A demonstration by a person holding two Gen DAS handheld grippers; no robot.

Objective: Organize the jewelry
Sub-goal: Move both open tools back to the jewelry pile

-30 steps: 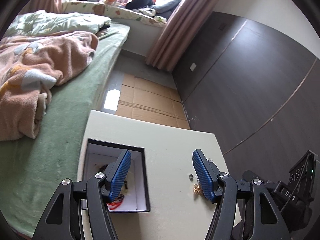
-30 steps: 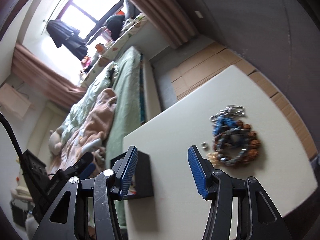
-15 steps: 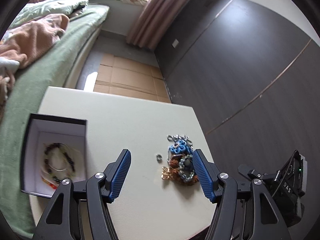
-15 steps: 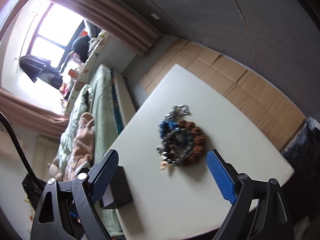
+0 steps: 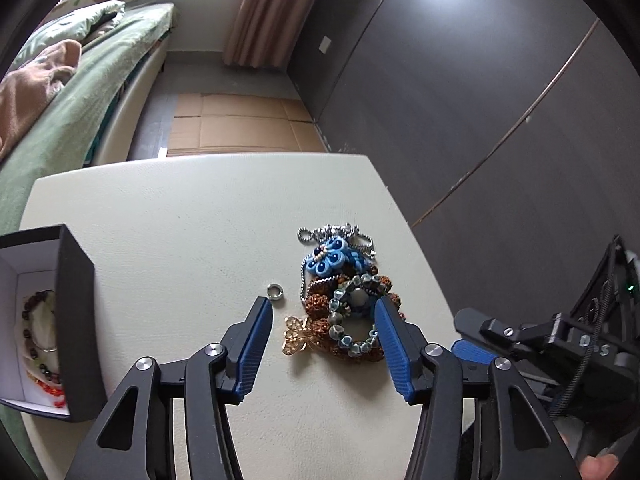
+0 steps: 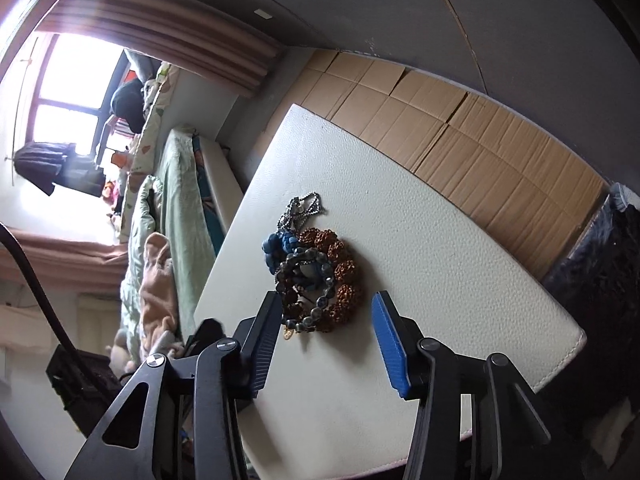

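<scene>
A jewelry pile (image 5: 344, 300) lies on the cream table (image 5: 180, 220): brown seed bracelet, grey-blue bead bracelet, blue butterfly charm (image 5: 330, 258), silver chain, gold butterfly (image 5: 296, 334). A small silver ring (image 5: 275, 291) lies left of it. My left gripper (image 5: 324, 312) is open just short of the pile. A black box with white lining (image 5: 74, 320) at the left holds bead bracelets. In the right wrist view the pile (image 6: 316, 276) lies ahead of my open right gripper (image 6: 326, 306), whose body shows in the left wrist view (image 5: 560, 344).
A bed with green sheet and blankets (image 5: 60, 100) runs along the left. Cardboard sheets (image 5: 240, 128) cover the floor beyond the table. A dark wall (image 5: 460, 100) stands to the right. The table edge (image 6: 560, 360) is close on the right.
Both grippers have swung toward the jewelry pile and come closer to it. The box has slid to the left edge of the left wrist view. Both stay open.
</scene>
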